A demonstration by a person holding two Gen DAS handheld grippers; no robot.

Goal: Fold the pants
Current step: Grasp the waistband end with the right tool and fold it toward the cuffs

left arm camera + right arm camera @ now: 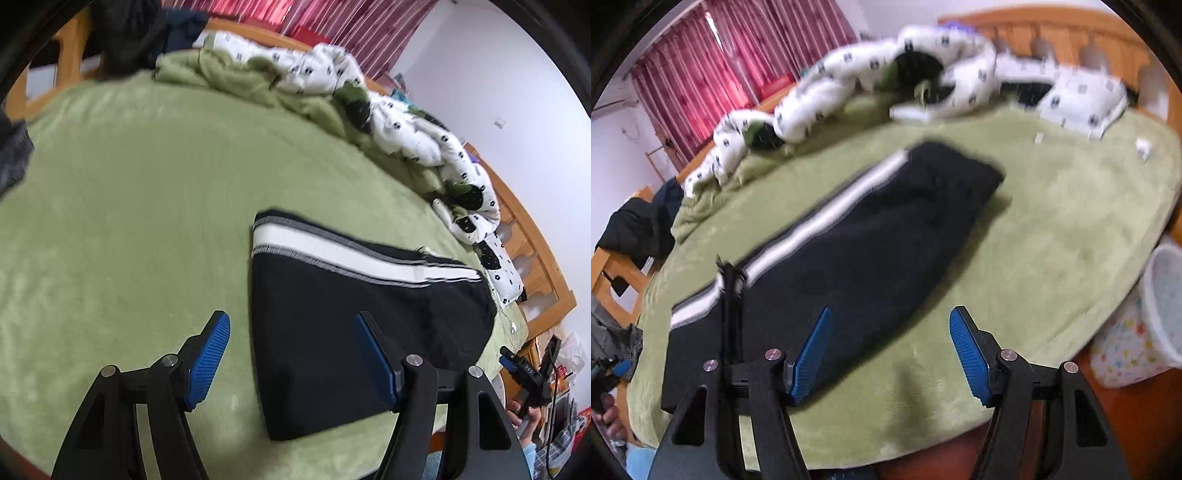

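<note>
From my left wrist camera, my left hand-held gripper (291, 356) hangs with its blue pads spread wide, holding nothing, just above the near edge of the bed (122, 206). The black pants (354, 325) with a white side stripe lie folded flat on the green blanket, their near left corner between my pads. A rumpled white patterned quilt (406, 122) runs along the far side, and my other gripper shows small at the far right. From my right wrist camera, my right hand-held gripper (891, 354) is likewise spread apart and empty. The pants (849, 258) stretch away to the far middle of the bed (1071, 221), my left pad over their near edge. Off the bed at right sits a pale plastic basket (1163, 306); I cannot see its contents.
</note>
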